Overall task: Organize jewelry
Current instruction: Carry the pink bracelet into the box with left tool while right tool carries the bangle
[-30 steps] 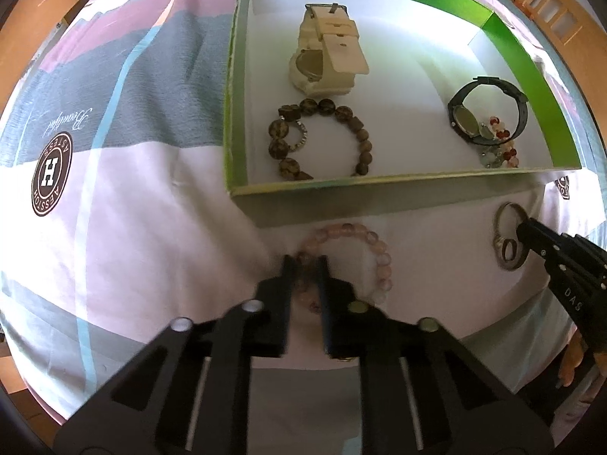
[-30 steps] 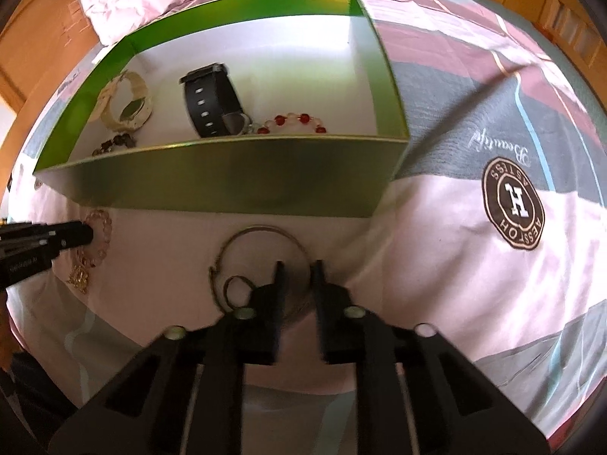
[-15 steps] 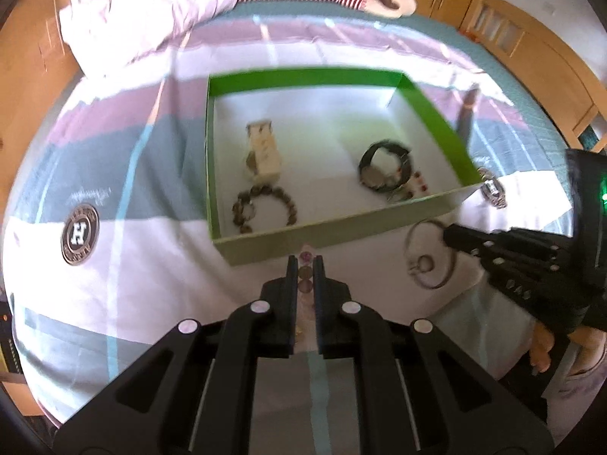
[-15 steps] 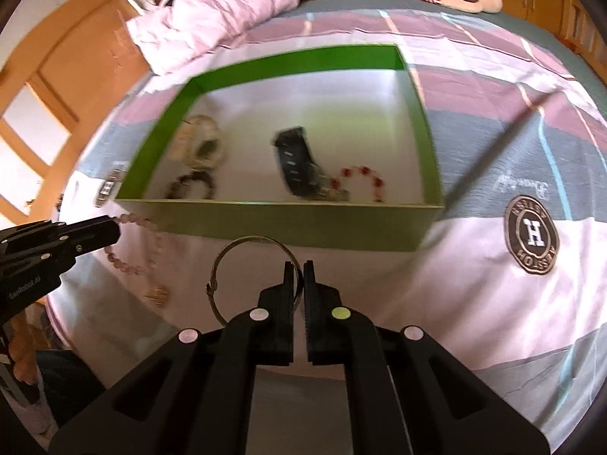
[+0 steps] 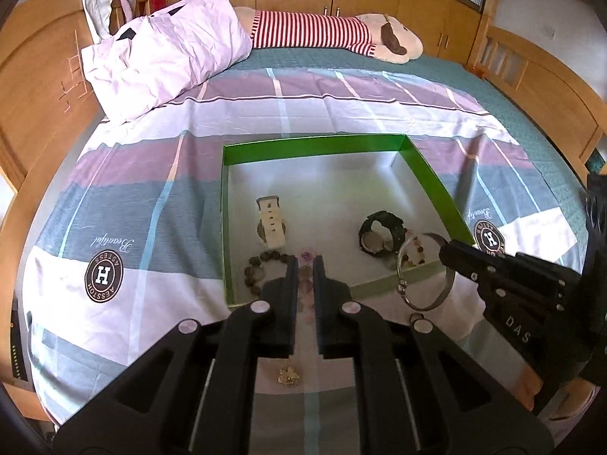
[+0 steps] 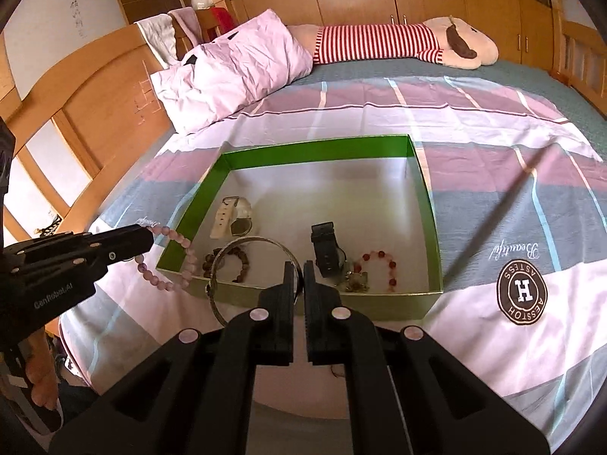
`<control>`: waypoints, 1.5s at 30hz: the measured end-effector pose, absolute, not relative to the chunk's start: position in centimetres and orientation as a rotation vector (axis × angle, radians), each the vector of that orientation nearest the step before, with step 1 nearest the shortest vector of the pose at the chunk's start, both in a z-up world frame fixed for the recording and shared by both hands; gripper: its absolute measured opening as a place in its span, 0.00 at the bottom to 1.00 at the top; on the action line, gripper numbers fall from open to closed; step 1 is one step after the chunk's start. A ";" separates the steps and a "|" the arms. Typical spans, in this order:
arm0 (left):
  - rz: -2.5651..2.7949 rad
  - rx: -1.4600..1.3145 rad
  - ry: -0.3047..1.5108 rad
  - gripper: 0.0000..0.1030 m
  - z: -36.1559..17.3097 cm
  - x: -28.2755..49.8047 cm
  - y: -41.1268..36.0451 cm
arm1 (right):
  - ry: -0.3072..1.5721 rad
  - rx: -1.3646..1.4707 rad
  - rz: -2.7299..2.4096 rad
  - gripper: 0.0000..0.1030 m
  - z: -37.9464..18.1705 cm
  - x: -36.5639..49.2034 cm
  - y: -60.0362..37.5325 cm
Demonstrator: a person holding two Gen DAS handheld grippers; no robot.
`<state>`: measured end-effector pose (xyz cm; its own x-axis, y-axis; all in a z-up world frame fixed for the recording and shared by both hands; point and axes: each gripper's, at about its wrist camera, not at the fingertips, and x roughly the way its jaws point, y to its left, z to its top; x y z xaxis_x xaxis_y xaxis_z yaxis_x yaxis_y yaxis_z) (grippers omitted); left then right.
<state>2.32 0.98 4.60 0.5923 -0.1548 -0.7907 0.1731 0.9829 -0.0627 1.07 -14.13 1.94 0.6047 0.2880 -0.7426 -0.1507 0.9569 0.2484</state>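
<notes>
Both grippers have risen off the bedspread since a second ago: the left gripper [image 5: 305, 265] is clenched on the pink bead bracelet [image 6: 178, 261] and the right gripper [image 6: 298, 269] on the silver bangle [image 6: 227, 261], both now dangling near the green box [image 5: 432, 185], ready for dropping in. Inside, the white watch [image 5: 270, 223] lies at 12 o'clock from the left fingers, the black watch [image 5: 379, 231] at 1 o'clock, and the brown bead bracelet [image 5: 256, 271] at 10 o'clock beside the near wall, which must be cleared.

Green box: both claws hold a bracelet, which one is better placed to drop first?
Probably right. The right claw holds the silver bangle over the green box interior, while the left claw and its pink bead bracelet hang outside the left wall.
</notes>
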 end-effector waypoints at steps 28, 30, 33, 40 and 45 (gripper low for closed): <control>-0.045 -0.028 0.933 0.07 3.1 5.8 3.5 | 0.821 0.209 0.177 0.04 3.9 5.2 -17.0; -0.041 -0.019 0.940 0.07 2.8 5.8 3.3 | 0.833 0.207 0.182 0.04 3.6 5.1 -16.8; -0.039 -0.018 0.941 0.07 2.7 5.8 3.2 | 0.837 0.210 0.178 0.05 3.4 4.9 -16.8; -0.035 -0.019 0.936 0.07 2.6 5.9 3.0 | 0.825 0.202 0.153 0.05 3.4 4.8 -17.2; -0.041 -0.016 0.936 0.07 2.6 6.0 2.8 | 0.848 0.189 0.139 0.05 2.7 4.9 -17.2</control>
